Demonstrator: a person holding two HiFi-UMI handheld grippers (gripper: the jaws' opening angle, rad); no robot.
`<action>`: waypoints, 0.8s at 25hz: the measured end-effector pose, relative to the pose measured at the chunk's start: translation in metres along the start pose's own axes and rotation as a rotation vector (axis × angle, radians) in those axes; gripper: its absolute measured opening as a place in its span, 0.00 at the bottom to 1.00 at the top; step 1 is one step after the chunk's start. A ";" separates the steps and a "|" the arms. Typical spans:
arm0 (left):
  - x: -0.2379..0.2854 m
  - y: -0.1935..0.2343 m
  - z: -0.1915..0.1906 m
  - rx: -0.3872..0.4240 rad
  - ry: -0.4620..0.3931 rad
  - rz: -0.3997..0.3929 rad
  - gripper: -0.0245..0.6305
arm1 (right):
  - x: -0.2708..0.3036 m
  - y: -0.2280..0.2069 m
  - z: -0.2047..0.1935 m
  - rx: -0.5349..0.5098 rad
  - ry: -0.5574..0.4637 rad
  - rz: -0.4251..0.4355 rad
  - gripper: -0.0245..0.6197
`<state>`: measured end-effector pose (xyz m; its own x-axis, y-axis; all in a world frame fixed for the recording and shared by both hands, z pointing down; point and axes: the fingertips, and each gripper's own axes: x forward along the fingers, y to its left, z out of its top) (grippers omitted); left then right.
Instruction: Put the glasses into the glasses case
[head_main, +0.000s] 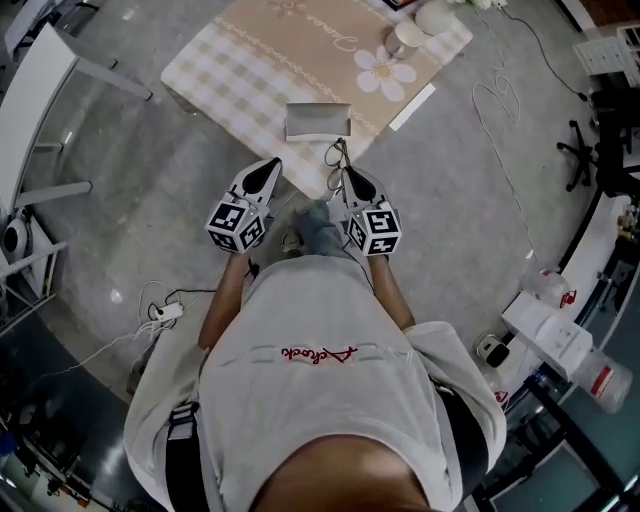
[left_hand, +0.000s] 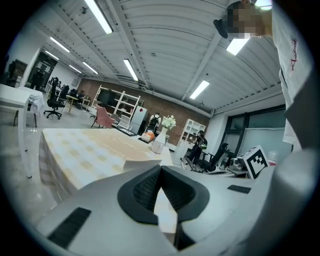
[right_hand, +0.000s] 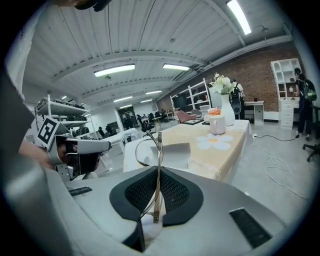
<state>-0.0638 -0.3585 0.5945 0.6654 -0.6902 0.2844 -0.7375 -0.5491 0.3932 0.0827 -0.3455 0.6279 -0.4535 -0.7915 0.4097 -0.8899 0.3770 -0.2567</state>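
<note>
The grey glasses case (head_main: 318, 120) lies open near the front edge of the checked-cloth table (head_main: 225, 75). Just in front of that edge, my right gripper (head_main: 345, 176) is shut on the thin-framed glasses (head_main: 338, 158). In the right gripper view a temple arm of the glasses (right_hand: 158, 150) is pinched between the black pads (right_hand: 175, 192), and the frame rises toward the case (right_hand: 172, 155). My left gripper (head_main: 270, 172) hovers beside it, shut with nothing in it; in its own view the left gripper (left_hand: 160, 171) points at the case (left_hand: 137, 163).
A white vase with flowers (head_main: 432, 15) and a cup (head_main: 405, 35) stand at the table's far right corner. A white cable (head_main: 505, 130) trails over the floor on the right. A white table (head_main: 35, 95) is at the left, an office chair base (head_main: 590, 150) at the right.
</note>
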 end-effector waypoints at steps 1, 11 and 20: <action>0.002 0.001 -0.004 -0.007 0.009 0.002 0.08 | 0.002 -0.001 -0.005 0.007 0.013 0.003 0.09; 0.018 0.018 -0.019 -0.052 0.044 0.038 0.07 | 0.029 -0.008 -0.021 0.024 0.089 0.035 0.09; 0.020 0.026 -0.018 -0.078 0.031 0.060 0.07 | 0.086 -0.016 0.022 -0.091 0.058 0.096 0.09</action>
<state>-0.0671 -0.3784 0.6261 0.6248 -0.7048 0.3360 -0.7654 -0.4681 0.4416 0.0589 -0.4302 0.6479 -0.5362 -0.7215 0.4381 -0.8420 0.4938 -0.2173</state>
